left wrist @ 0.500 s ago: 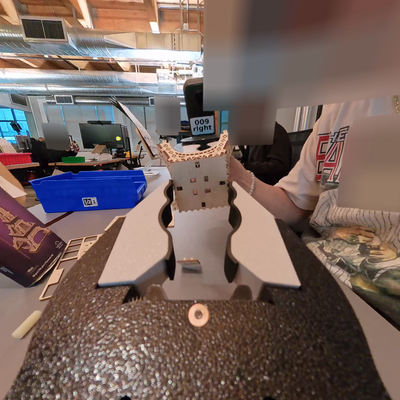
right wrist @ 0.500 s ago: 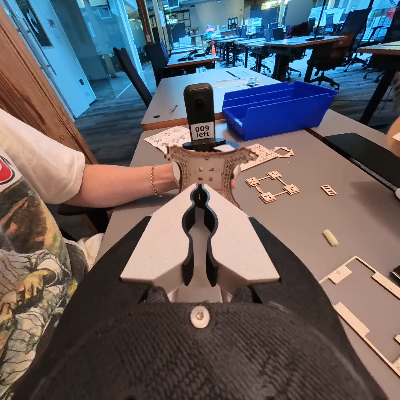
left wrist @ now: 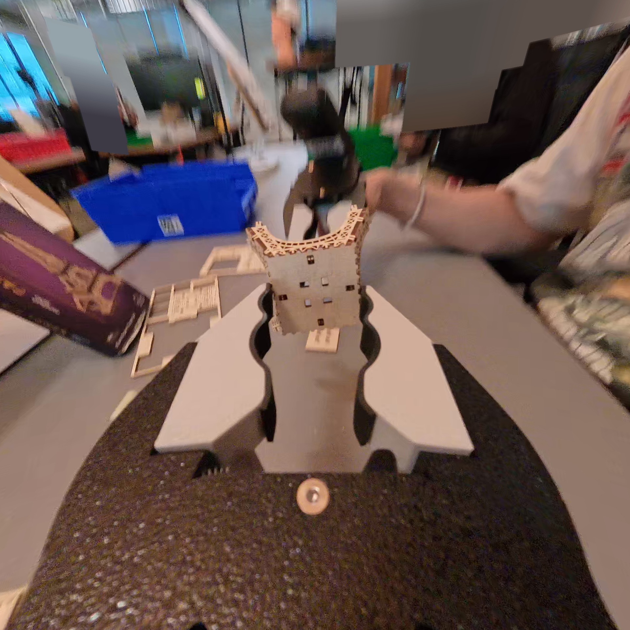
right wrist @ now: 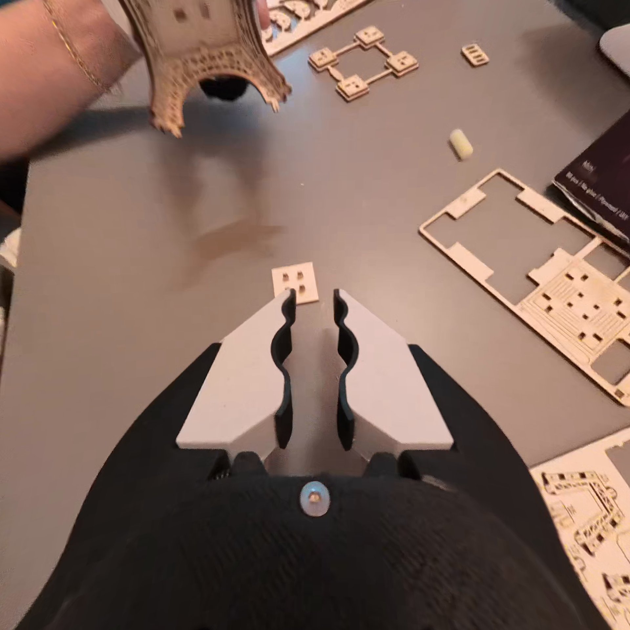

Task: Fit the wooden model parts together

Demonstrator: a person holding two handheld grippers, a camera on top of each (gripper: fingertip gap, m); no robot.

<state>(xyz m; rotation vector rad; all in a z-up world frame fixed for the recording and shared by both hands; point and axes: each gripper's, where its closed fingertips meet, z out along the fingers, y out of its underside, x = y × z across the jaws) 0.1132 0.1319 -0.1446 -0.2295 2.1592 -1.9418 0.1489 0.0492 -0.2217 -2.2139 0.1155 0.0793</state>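
My left gripper [left wrist: 315,293] is shut on the wooden tower section [left wrist: 312,272], a box-like piece with lattice arches, and holds it above the grey table [left wrist: 460,341]. The section also shows at the top left of the right wrist view [right wrist: 211,58], arches towards the table, hiding most of the left gripper. My right gripper [right wrist: 313,295] is open and empty, low over the table. A small square wooden plate [right wrist: 296,281] with several holes lies flat just beyond its left fingertip. The plate also shows in the left wrist view [left wrist: 322,341], under the held section.
Punched-out wooden sheets [right wrist: 531,272], a part of several linked pads [right wrist: 363,63], a small slotted piece [right wrist: 475,54] and a white peg [right wrist: 461,144] lie to the right. A purple box [left wrist: 61,286] and a blue bin [left wrist: 163,201] stand at the left. A person's forearm [left wrist: 460,218] reaches in. The left gripper's tips are roughly 12 cm from the right gripper's.
My right gripper has come off the tower section, opened, and dropped to the table by the small square plate. My left gripper has tilted down with the section still in it.
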